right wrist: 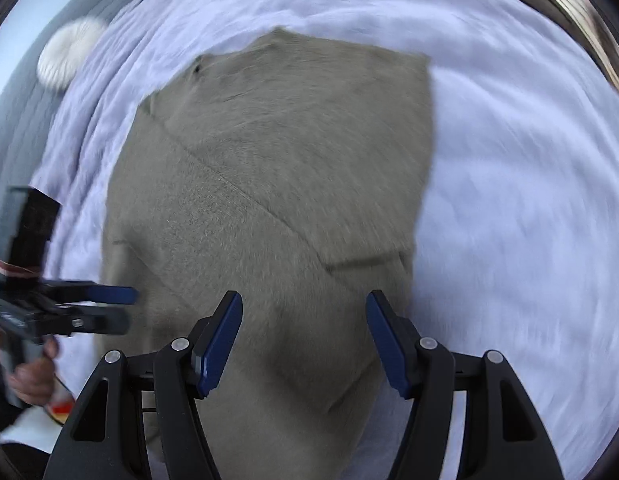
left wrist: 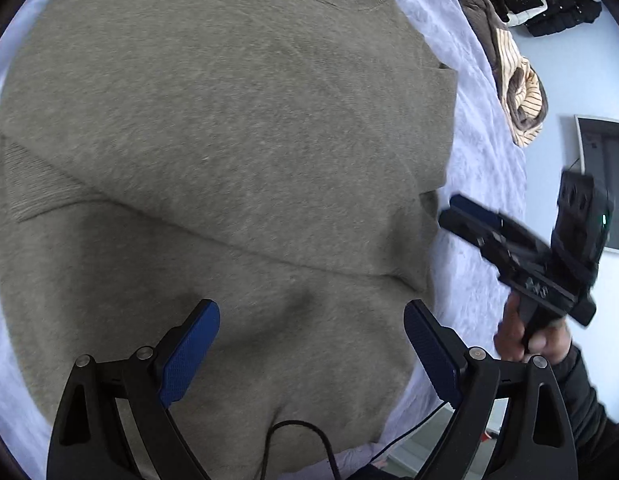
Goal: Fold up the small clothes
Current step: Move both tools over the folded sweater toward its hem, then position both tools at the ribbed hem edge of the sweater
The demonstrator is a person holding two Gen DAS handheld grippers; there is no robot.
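Observation:
An olive-grey knit sweater (left wrist: pixel 229 140) lies flat on a pale lavender blanket (left wrist: pixel 481 152), with a sleeve folded diagonally across its body. My left gripper (left wrist: pixel 311 316) is open and empty, just above the sweater's near part. My right gripper (right wrist: pixel 303 308) is open and empty above the sweater's (right wrist: pixel 277 168) lower part. In the left wrist view the right gripper (left wrist: pixel 465 212) hovers beside the sweater's right edge. In the right wrist view the left gripper (right wrist: pixel 125 308) sits at the sweater's left edge, its fingers a little apart.
A heap of brown, striped and black clothes (left wrist: pixel 517 80) lies at the blanket's far right. A white fluffy round object (right wrist: pixel 69 56) lies on a grey surface at the far left. The lavender blanket (right wrist: pixel 529 180) stretches wide to the right of the sweater.

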